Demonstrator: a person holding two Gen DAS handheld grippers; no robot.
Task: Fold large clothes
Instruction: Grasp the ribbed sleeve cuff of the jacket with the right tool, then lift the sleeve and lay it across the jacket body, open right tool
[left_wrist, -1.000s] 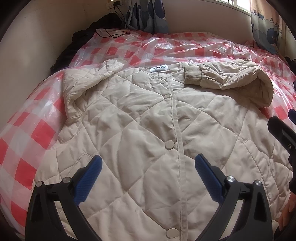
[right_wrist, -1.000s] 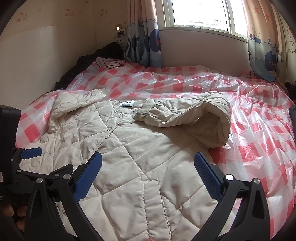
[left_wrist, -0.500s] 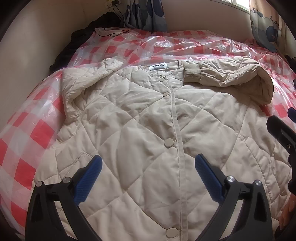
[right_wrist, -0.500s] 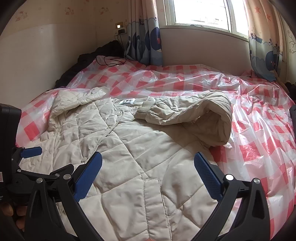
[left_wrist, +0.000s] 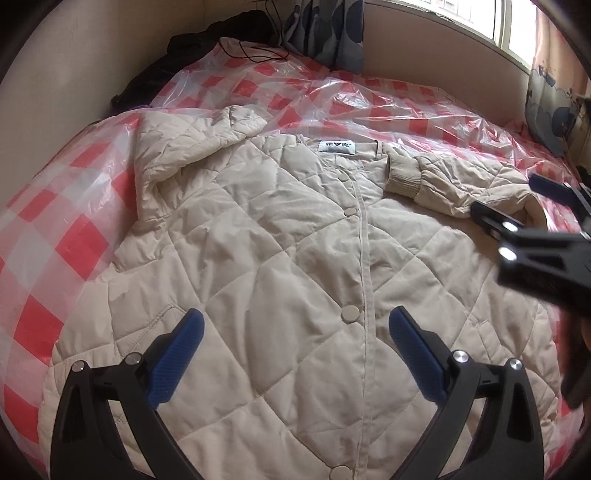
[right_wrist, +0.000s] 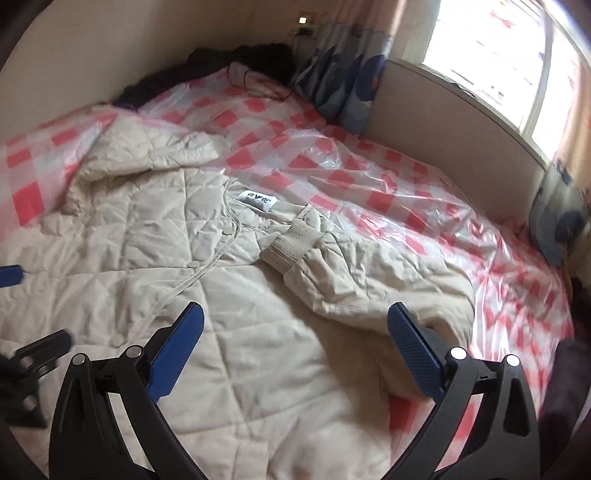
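Observation:
A large cream quilted jacket (left_wrist: 280, 258) lies front up and buttoned on the bed; it also shows in the right wrist view (right_wrist: 229, 295). Its right sleeve (left_wrist: 461, 181) is folded inward across the chest, with the ribbed cuff (right_wrist: 290, 242) near the white collar label (left_wrist: 336, 146). Its left sleeve (left_wrist: 177, 147) lies bunched beside the shoulder. My left gripper (left_wrist: 293, 325) is open and empty above the lower front. My right gripper (right_wrist: 295, 321) is open and empty above the folded sleeve and also shows in the left wrist view (left_wrist: 517, 206).
The bed is covered by a red-and-white checked sheet under clear plastic (left_wrist: 369, 99). Dark clothes and a cable (right_wrist: 243, 62) lie at the far corner by the wall. Curtains (right_wrist: 340, 74) hang beside a window (right_wrist: 498, 55) at the far side.
My right gripper has moved forward and left over the jacket toward the folded sleeve, and now reaches into the left wrist view. My left gripper has moved forward a little. The jacket has not moved.

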